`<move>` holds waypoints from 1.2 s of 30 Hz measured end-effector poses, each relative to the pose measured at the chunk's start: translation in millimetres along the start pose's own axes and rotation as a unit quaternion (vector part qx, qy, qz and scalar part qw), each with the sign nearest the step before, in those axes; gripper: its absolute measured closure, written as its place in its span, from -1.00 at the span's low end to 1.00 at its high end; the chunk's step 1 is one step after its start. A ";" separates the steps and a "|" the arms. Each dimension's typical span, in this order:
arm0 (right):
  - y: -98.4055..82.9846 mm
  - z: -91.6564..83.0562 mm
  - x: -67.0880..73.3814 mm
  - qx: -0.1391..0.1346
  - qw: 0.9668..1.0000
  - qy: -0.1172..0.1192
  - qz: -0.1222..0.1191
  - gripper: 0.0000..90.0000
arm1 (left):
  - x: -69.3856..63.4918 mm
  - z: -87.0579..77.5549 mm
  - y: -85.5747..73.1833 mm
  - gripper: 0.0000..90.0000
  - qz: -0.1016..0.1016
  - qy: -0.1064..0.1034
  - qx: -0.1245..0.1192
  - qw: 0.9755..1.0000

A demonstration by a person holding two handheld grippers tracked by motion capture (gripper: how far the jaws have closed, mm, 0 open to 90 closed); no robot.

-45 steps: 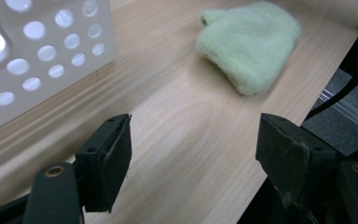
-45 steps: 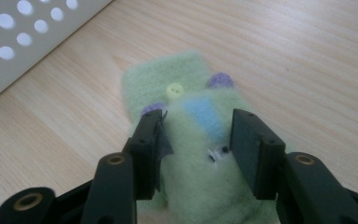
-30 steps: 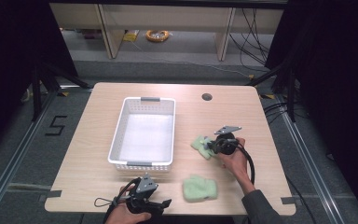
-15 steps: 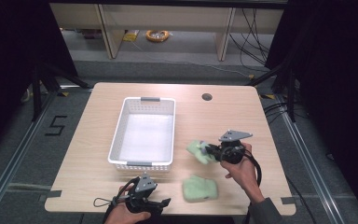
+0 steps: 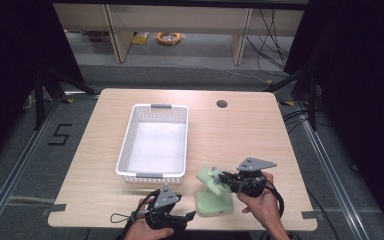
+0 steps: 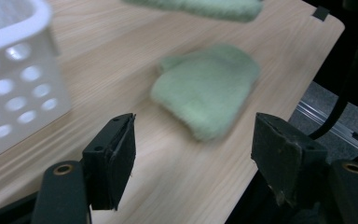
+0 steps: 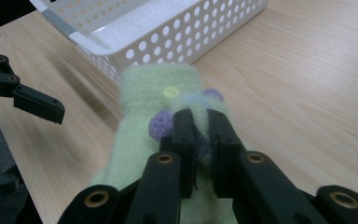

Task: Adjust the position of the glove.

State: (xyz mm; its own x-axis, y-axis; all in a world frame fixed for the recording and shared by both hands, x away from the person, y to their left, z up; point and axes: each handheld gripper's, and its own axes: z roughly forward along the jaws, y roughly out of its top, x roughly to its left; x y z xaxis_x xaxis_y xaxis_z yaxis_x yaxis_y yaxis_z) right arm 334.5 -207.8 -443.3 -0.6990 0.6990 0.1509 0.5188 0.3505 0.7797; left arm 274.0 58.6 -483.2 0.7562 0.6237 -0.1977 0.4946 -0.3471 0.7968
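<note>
Bright tabletop, dark surroundings, motion blur

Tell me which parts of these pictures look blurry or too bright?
High view: the basket floor glares white, and the lifted mitten is smeared. Left gripper view: the flat mitten and the basket wall are soft, while the claw's pads are sharp. Right gripper view: the right claw and the mitten it pinches are crisp; the table's left side streaks.

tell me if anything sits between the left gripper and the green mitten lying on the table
Nothing visible does. The left gripper has open jaws pointed at the flat green mitten, with bare wooden table between them. The white basket stands off to the side, and the right gripper holds the second mitten above.
</note>
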 end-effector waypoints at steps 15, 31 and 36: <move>-8.6 -0.2 17.2 -0.008 1.000 -0.015 -0.005 0.84 | -32.6 43.1 28.1 -0.14 0.040 0.009 0.001 0.999; -15.8 -3.1 32.9 -0.015 1.000 -0.009 -0.007 0.84 | -20.0 41.1 33.5 0.77 0.015 -0.012 -0.026 0.999; -27.5 -15.8 38.0 -0.020 1.000 -0.014 0.002 0.82 | -13.7 39.2 36.9 0.81 0.018 -0.044 -0.005 0.999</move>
State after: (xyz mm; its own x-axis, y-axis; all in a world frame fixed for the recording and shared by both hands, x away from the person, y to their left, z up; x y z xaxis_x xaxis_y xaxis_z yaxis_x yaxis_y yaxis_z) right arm 285.9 -200.8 -449.4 -0.6828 0.7174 0.1385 0.5014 0.3223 0.8030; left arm 298.6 9.8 -473.5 0.8084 0.5470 -0.2174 0.4624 -0.3616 0.8096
